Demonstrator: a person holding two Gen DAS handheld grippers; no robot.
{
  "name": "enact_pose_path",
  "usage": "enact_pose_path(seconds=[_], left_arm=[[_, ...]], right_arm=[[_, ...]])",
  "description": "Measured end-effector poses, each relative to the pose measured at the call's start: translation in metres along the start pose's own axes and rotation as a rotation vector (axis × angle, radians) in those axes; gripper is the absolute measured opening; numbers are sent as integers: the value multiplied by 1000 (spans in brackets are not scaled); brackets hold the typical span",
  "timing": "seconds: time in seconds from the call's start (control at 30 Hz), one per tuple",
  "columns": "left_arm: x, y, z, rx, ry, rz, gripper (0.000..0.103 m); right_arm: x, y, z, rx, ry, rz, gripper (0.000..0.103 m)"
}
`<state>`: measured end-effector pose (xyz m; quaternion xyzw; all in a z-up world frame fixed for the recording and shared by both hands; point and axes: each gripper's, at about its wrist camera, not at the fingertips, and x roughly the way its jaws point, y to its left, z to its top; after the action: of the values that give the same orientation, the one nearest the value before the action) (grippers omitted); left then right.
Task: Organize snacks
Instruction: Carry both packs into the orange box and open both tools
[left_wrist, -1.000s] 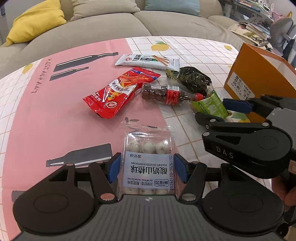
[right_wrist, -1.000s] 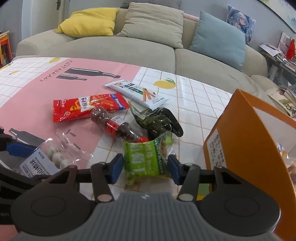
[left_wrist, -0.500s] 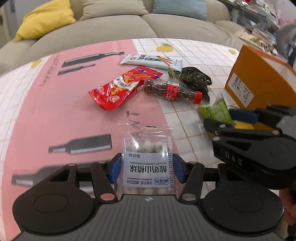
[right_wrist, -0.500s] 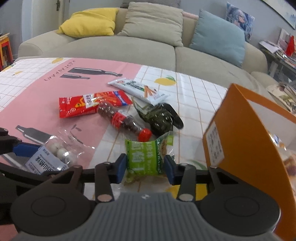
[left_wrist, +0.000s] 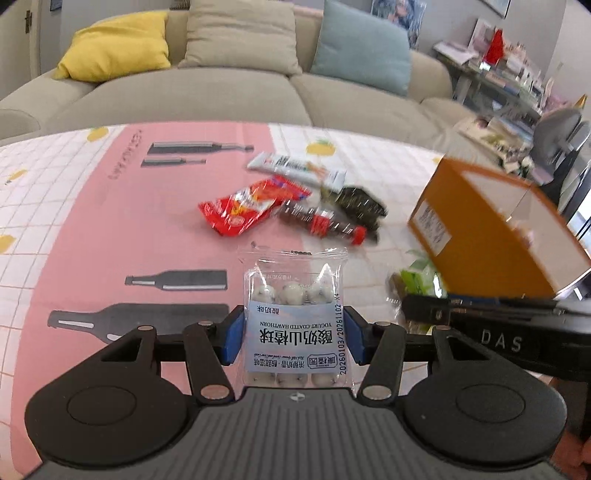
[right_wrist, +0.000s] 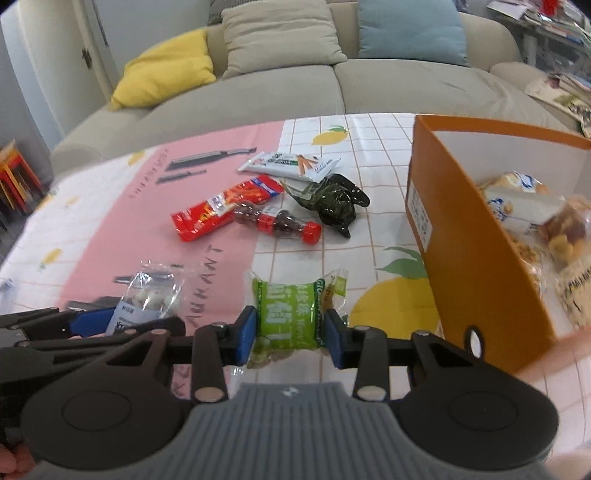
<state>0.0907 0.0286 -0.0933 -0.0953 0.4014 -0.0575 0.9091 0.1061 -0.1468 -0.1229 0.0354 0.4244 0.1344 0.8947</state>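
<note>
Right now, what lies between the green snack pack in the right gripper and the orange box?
Nothing: in the right wrist view only bare tablecloth, with its printed lemon, separates the green snack pack from the orange box.

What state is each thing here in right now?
Left tool: shut on hawthorn bag, lifted.
Right tool: closing on green pack, lifted.
Orange box: open, some snacks inside.
Bottle: capped, lying flat.
Red pack: sealed, flat.
</note>
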Motion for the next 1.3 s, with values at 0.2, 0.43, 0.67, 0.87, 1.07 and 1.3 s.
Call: enact_pose_path(seconds=[0.2,0.43,0.67,0.87,1.07,1.3], left_arm=[[-33,-22,20,8,-35,-22,62],[-47,-60,49,26,-11,-135,62],[-32,-120,93,98,81,-300,62],[3,-187,126,312,188,-350,62],[45,-243,137,492,304,-349,63],[90,-293,108,755,435,-322,63]], right_arm=[[-40,-10,-1,69,-49,42,37],[-89,-42,5,132,-112,52,34],[-137,-98,35,125,-133,24,34],[-151,-161,75,103,-34,-4,34],[-129,-223,100,67,121,-76,33],[-89,-275,109,106,262,-70,31]])
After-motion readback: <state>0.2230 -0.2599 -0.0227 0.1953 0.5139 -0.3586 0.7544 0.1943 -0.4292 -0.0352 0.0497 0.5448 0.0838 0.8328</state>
